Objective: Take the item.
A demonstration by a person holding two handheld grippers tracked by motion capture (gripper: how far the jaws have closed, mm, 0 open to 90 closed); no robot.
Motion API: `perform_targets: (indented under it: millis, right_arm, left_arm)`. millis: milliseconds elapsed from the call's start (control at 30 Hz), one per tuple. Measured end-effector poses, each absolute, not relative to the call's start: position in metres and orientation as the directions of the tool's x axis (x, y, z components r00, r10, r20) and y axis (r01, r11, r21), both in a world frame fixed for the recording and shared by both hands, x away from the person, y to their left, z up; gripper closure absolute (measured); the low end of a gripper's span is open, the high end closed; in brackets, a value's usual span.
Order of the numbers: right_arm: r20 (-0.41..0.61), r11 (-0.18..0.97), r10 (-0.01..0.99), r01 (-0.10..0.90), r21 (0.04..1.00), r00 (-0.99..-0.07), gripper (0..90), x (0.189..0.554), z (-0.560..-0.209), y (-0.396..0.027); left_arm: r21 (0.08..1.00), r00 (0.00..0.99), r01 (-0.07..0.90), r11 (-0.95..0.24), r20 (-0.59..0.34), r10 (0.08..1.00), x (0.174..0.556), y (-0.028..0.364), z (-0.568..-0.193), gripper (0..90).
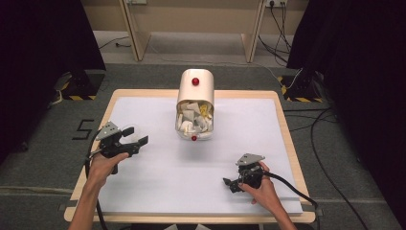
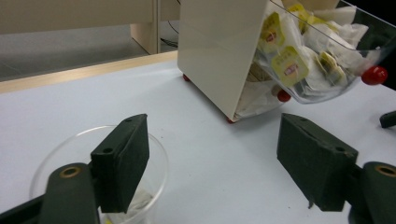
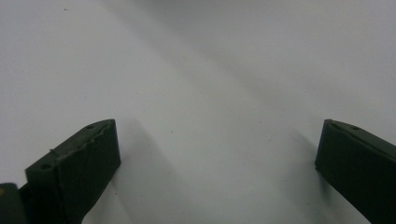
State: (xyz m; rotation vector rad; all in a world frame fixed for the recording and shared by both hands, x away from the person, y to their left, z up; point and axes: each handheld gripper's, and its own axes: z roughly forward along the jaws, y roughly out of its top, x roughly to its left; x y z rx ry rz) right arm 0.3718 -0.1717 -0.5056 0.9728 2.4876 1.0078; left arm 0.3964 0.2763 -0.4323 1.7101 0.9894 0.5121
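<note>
While your left hand-held gripper (image 1: 135, 135) hangs over the left side of the desk (image 1: 282, 120) in the high view, its jaws stand spread with nothing between them, pointing toward the cream tea bag dispenser (image 1: 195, 84) at the far middle; that box tilts its clear front bin (image 1: 194, 125) toward you, likely so the sachets slide within reach. Your right hand-held gripper (image 1: 231, 183) rests low near the desk's front right, well apart from the dispenser, as if parked out of the way. In the left gripper view, the two black jaws are wide apart, and a clear glass cup (image 2: 156, 161) stands on the white desk surface just behind the left jaw, with what looks like a tea bag (image 2: 140, 199) lying inside, so the jaws seem to be spread because the bag has been let go there. In the right gripper view, the jaws are spread over bare white surface, gripping nothing.
</note>
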Motion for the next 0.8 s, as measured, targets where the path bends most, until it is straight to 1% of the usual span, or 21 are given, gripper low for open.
perform_targets:
  millis: [133, 300, 433, 800]
  right_arm:
    - [-0.011, 0.528, 0.682, 0.482, 0.699, -0.732, 0.5, 0.372, -0.506, -0.172]
    - [-0.011, 0.528, 0.682, 0.482, 0.699, -0.732, 0.5, 0.372, -0.506, -0.172]
    - [-0.011, 0.528, 0.682, 0.482, 0.699, -0.732, 0.5, 0.372, -0.506, -0.172]
    - [-0.011, 0.528, 0.682, 0.482, 0.699, -0.732, 0.5, 0.372, -0.506, -0.172]
  left_arm:
    - [0.927, 0.597, 0.359, -0.106, -0.14, 0.79, 0.391, 0.268, -0.429, 21.5]
    - [0.927, 0.621, 0.355, -0.121, -0.137, 0.772, 0.387, 0.26, -0.43, 19.6]
    - [0.922, 0.636, 0.364, -0.136, -0.139, 0.759, 0.381, 0.252, -0.44, 18.6]
    - [0.909, 0.652, 0.388, -0.151, -0.155, 0.743, 0.366, 0.247, -0.466, 18.0]
